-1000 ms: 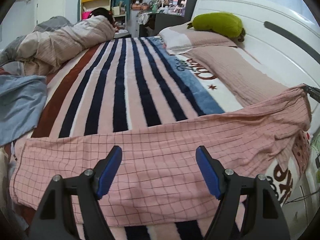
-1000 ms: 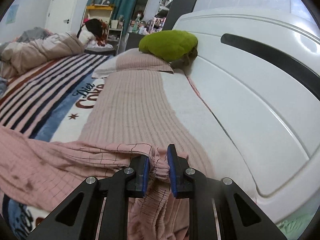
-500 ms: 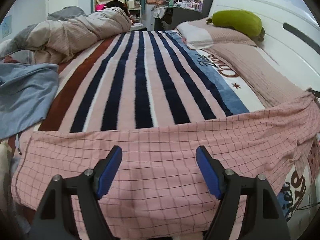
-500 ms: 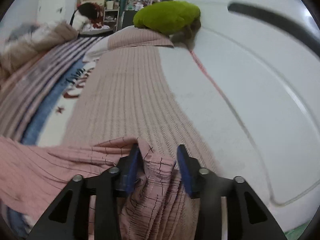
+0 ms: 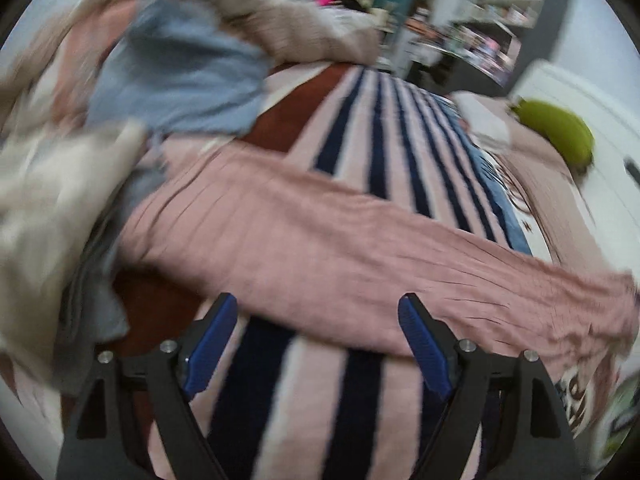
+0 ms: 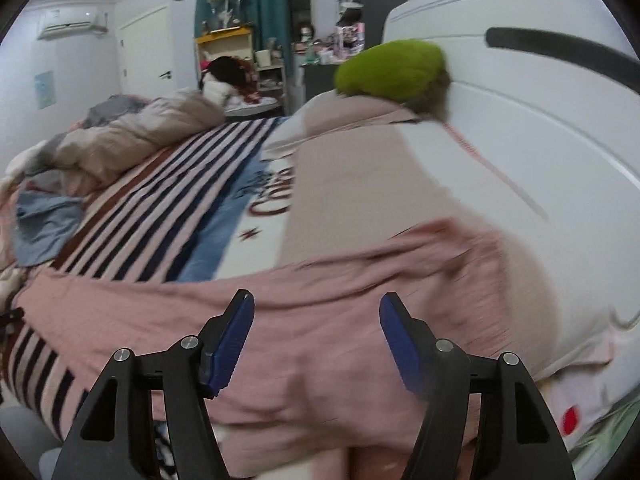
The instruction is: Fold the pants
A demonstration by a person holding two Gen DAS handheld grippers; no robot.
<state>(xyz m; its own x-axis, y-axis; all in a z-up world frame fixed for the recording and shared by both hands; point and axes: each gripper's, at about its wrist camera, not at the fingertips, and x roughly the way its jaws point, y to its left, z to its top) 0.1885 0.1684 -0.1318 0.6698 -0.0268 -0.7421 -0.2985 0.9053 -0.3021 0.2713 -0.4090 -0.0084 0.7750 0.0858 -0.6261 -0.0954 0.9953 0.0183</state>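
A plush striped bed blanket [image 5: 352,152] carries the soft pink pants [image 5: 360,256], a long creased band; both the left gripper [image 5: 318,340] and right gripper [image 6: 316,340] hover with jaws spread, empty.

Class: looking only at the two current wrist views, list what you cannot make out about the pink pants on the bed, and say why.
- Left wrist view: the pink fabric pants show no clear check pattern or folds; motion blur.
- Left wrist view: their far right end; cut by the image edge.
- Right wrist view: the near hem; hidden behind the right hand-held gripper.

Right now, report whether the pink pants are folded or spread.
Spread: the pink pants lie as one long band across the striped blanket; both grippers open, holding nothing.
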